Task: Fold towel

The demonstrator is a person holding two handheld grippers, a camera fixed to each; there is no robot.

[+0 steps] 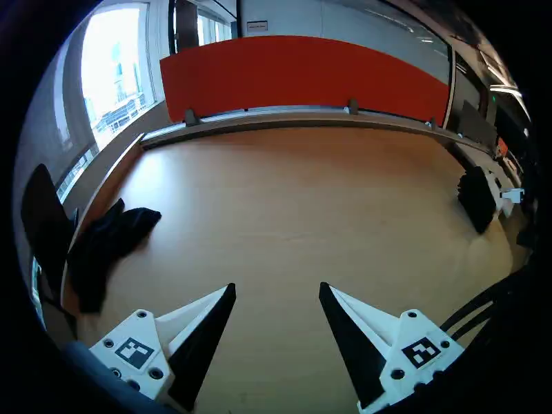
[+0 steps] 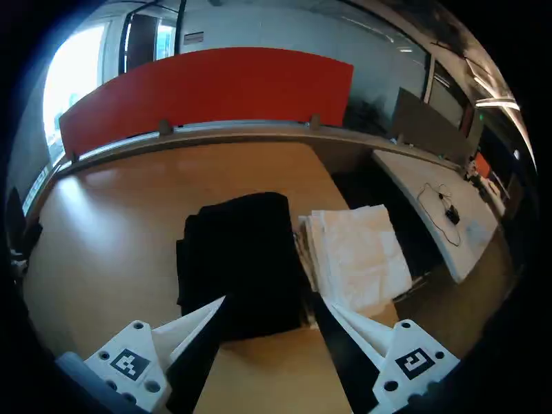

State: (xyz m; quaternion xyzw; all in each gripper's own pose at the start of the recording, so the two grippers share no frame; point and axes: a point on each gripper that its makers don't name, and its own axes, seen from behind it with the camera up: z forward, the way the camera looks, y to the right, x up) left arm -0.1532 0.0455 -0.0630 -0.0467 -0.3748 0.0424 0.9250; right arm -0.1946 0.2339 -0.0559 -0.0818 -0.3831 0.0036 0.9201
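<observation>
A crumpled black towel (image 1: 110,241) lies at the table's left edge in the left gripper view, well ahead and left of my left gripper (image 1: 277,290). That gripper is open with nothing between its fingers. A folded black pile (image 1: 477,196) sits far off at the right edge. In the right gripper view, the folded black towel stack (image 2: 241,265) lies just ahead of my right gripper (image 2: 270,303), which is open with its fingertips at the stack's near edge. A stack of folded white towels (image 2: 355,255) rests against the black stack's right side.
The wooden table (image 1: 297,207) runs back to a red divider panel (image 1: 303,72). The white stack sits at the table's right edge (image 2: 324,169). Beyond the gap stands a white desk (image 2: 441,200) with cables. A dark chair back (image 1: 41,214) is at the left.
</observation>
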